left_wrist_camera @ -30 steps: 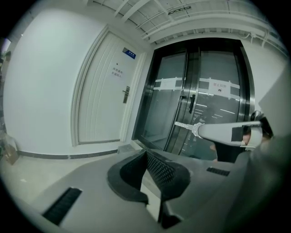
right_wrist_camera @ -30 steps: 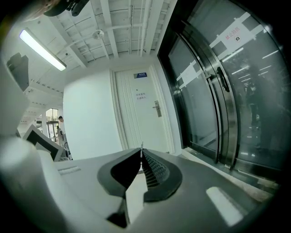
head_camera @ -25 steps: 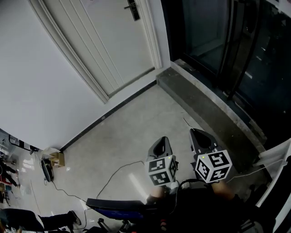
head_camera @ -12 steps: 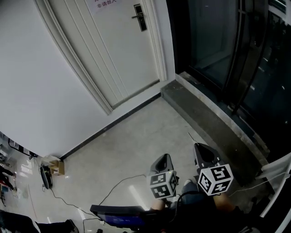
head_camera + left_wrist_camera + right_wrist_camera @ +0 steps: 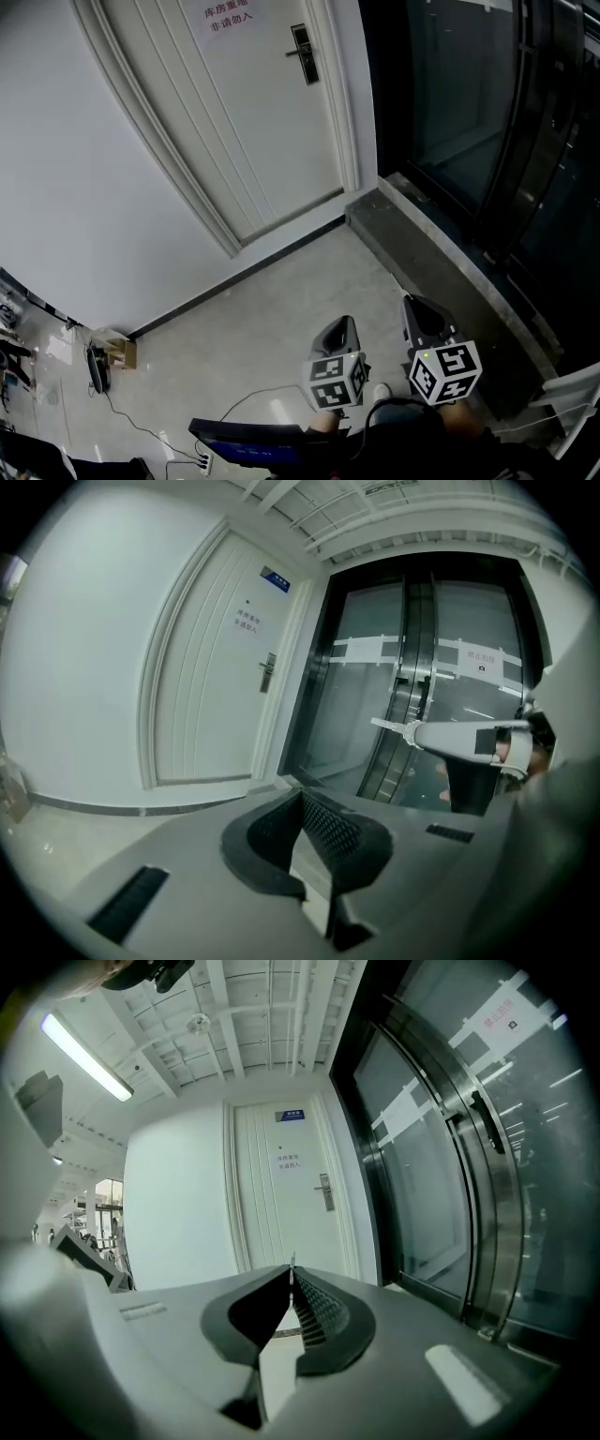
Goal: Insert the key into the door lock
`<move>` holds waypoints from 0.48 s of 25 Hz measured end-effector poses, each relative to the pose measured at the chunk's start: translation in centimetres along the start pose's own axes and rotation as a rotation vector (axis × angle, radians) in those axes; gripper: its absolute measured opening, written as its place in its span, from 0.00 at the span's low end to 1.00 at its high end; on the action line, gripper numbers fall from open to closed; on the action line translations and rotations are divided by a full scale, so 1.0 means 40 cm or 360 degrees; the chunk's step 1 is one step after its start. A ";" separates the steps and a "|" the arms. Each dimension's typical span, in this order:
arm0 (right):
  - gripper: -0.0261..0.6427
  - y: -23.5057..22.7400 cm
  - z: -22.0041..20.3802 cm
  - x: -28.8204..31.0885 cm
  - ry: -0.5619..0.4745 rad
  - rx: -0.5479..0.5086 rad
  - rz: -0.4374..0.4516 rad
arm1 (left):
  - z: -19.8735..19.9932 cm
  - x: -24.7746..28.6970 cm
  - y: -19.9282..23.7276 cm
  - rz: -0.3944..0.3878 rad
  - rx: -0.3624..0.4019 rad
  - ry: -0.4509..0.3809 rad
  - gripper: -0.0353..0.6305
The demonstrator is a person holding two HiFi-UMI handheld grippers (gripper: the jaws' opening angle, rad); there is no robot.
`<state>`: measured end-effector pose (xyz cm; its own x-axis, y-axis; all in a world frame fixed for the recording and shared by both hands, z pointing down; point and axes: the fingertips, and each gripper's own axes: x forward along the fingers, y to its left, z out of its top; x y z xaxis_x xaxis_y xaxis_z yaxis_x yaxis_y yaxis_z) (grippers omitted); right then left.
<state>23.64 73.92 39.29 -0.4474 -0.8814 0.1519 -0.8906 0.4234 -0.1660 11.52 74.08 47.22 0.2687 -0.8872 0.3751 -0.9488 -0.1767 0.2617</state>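
- Head view: the left gripper (image 5: 339,323) and right gripper (image 5: 413,304) are held low and side by side over the floor (image 5: 281,300), both aimed at the white door (image 5: 262,122). The door lock (image 5: 303,53) sits at the door's right edge, well apart from both grippers. The key is too thin to make out here. I judge the step in hand to be the approach — insertion has not begun.
- Left gripper view: the left gripper (image 5: 300,797) has its jaws together at the tips with nothing between them. The door lock (image 5: 268,672) shows far ahead and to the left. At the right edge, the right gripper (image 5: 420,733) is seen side-on with the key (image 5: 389,726) sticking out of its tip as a thin metal blade.
- Right gripper view: the right gripper (image 5: 292,1271) is clamped on the key (image 5: 292,1259), seen edge-on as a sliver poking just past the closed tips. The door lock (image 5: 325,1192) stands a little right of the key and above it, far off.
- Next move, as I judge it: walk in and raise the right gripper to lock height, then line the blade up with the keyhole — too small to see from here.
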 end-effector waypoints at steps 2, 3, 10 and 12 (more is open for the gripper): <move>0.06 -0.016 0.022 0.038 0.0002 -0.0017 0.0028 | 0.038 0.037 -0.006 0.0008 -0.0004 -0.0026 0.05; 0.06 -0.026 0.032 0.054 0.0002 -0.0023 0.0041 | 0.049 0.056 -0.010 0.0013 -0.0007 -0.0030 0.05; 0.06 -0.098 0.035 0.150 0.0036 -0.0017 0.0079 | 0.064 0.163 -0.012 0.0046 -0.0046 -0.0016 0.05; 0.06 -0.112 0.032 0.171 0.0044 -0.0014 0.0084 | 0.064 0.185 -0.008 0.0053 -0.0049 -0.0006 0.05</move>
<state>24.68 65.73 39.84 -0.4957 -0.8516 0.1702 -0.8663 0.4711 -0.1659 13.41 66.47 47.63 0.2361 -0.8941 0.3806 -0.9517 -0.1337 0.2764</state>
